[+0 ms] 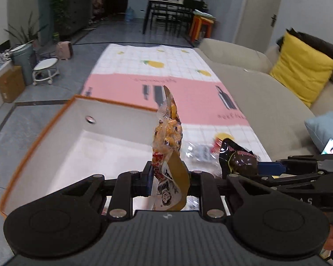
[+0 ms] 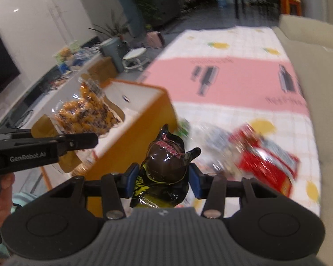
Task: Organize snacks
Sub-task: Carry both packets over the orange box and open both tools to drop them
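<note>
My left gripper (image 1: pixel 169 177) is shut on the bottom edge of a clear bag of orange-yellow snacks (image 1: pixel 169 133), which stands up above the jaws. Just left of it lies an open box (image 1: pixel 44 137), orange outside and white inside. In the right wrist view the same bag (image 2: pixel 86 115) hangs over the box (image 2: pixel 131 141) from the left gripper (image 2: pixel 86 140). My right gripper (image 2: pixel 163 178) is shut on a glossy black snack packet (image 2: pixel 166 166), beside the box's right wall. The left wrist view has this packet (image 1: pixel 237 159) and the right gripper (image 1: pixel 262 169) at its right.
A blurred red packet (image 2: pixel 266 164) and clear wrapped snacks (image 2: pixel 211 141) lie on the pink-and-white lemon tablecloth (image 2: pixel 233 84). A beige sofa (image 1: pixel 266 102) with a yellow cushion (image 1: pixel 302 71) and a lit phone (image 1: pixel 332 149) runs along the right.
</note>
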Available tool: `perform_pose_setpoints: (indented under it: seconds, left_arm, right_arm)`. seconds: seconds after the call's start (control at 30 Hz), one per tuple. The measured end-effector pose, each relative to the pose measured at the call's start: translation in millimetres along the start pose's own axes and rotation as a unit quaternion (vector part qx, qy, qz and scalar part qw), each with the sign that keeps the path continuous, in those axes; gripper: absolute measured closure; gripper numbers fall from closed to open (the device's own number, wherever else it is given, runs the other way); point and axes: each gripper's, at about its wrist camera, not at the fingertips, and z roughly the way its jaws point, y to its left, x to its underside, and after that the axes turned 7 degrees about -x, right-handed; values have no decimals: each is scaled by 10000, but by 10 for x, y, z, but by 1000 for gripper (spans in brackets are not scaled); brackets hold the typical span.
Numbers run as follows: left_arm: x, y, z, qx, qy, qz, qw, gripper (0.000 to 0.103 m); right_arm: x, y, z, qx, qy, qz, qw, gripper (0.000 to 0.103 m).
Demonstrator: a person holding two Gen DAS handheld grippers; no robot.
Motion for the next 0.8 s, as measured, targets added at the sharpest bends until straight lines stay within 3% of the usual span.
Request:
perform_pose_setpoints:
  seconds: [0.2,0.37,0.57,0.8]
  left_arm:
    - [-227,339,104,-392,205,-26,9990,79]
    - [-288,626,366,-504,677,-122,9964,79]
    - [-282,915,660,-609,1245,-27,9903,79]
    - [-165,1049,961,-841,1819,270,9793,79]
  right_arm:
    - [-459,495,324,-382,28,-814,9959,57]
    - [-681,816,719,-583,324,-1281,9895,57]
    - [-791,1109,1222,-447,838,-2032,9745,57]
    - [-715,1185,1716,-264,1607,-2540,9534,57]
